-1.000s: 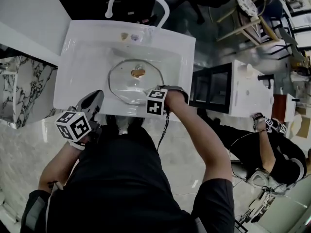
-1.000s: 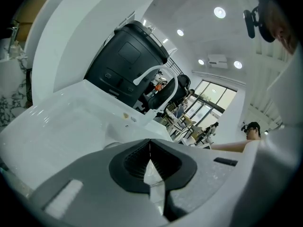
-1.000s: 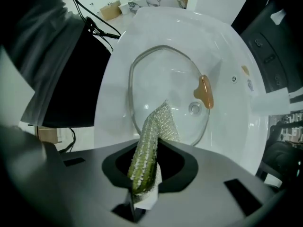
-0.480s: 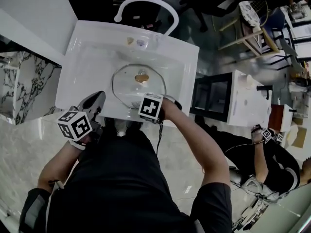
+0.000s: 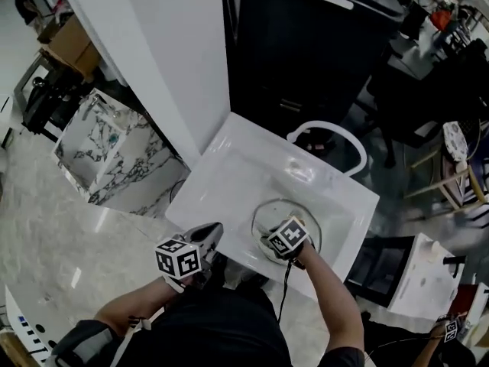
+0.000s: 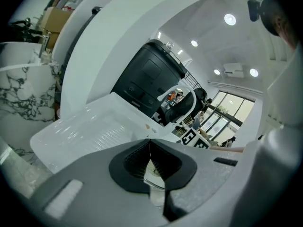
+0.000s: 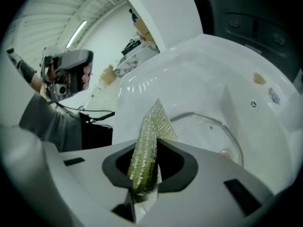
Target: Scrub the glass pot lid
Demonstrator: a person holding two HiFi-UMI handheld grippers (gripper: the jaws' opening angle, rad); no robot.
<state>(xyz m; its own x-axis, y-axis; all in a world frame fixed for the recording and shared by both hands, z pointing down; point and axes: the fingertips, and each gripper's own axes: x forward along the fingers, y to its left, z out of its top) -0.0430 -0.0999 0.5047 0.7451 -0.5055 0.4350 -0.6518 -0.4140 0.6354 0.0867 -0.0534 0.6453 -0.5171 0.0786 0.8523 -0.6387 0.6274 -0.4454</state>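
Camera just tilted up; right gripper (image 7: pixel 144 174) still clamps the scouring pad (image 7: pixel 150 136) over the glass pot lid (image 7: pixel 208 131), left gripper (image 6: pixel 150 162) clenched empty, so scrubbing's probably still on.

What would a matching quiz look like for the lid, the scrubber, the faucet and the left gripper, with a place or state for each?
Column one:
1. lid
2. scrubber
3. faucet
4. left gripper

Column two:
A. clamped in the right gripper
B. lying in the sink
C. shut on nothing
D. arched at the sink's far edge

Pairs: 1-B, 2-A, 3-D, 4-C
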